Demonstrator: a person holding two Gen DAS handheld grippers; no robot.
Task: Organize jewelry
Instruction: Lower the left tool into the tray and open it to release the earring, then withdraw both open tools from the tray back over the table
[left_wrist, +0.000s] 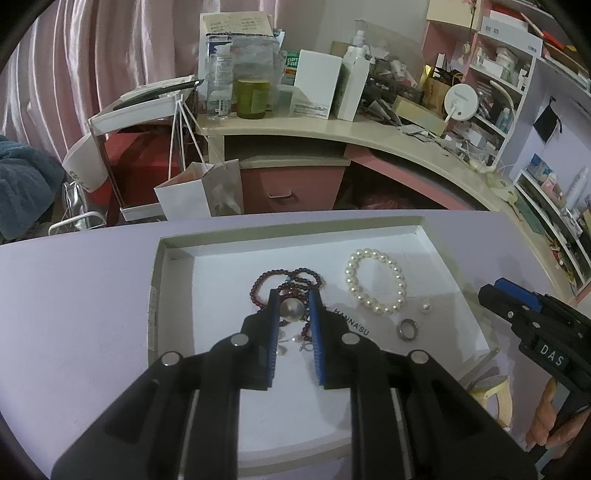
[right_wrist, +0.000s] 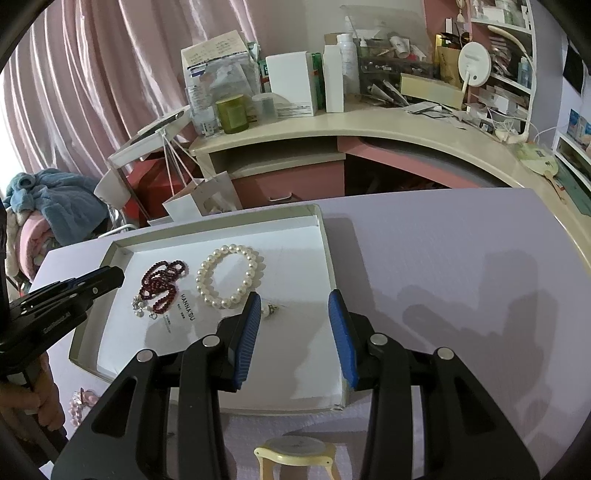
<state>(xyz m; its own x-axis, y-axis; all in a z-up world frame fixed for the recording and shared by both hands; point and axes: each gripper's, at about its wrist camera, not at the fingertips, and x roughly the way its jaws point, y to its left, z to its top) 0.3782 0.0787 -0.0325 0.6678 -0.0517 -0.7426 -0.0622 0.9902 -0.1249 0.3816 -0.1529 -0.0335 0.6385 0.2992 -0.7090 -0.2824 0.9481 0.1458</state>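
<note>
A shallow white box lid (left_wrist: 177, 254) (right_wrist: 325, 236) lies on the lilac table. In it are a dark red bead string (left_wrist: 291, 275) (right_wrist: 162, 280), a white pearl bracelet (left_wrist: 375, 280) (right_wrist: 229, 275), a ring (left_wrist: 407, 329), and a small pearl earring (left_wrist: 426, 306) (right_wrist: 267, 309). My left gripper (left_wrist: 293, 306) is shut on a round silver piece (left_wrist: 292, 309) above the red beads. My right gripper (right_wrist: 293, 302) is open over the lid's right part, holding nothing.
A cream watch (right_wrist: 295, 450) (left_wrist: 495, 391) lies on the table near the lid's near edge. A pink bead piece (right_wrist: 83, 402) lies left of the lid. A cluttered desk (left_wrist: 332, 125) and a paper bag (left_wrist: 199, 192) stand behind the table.
</note>
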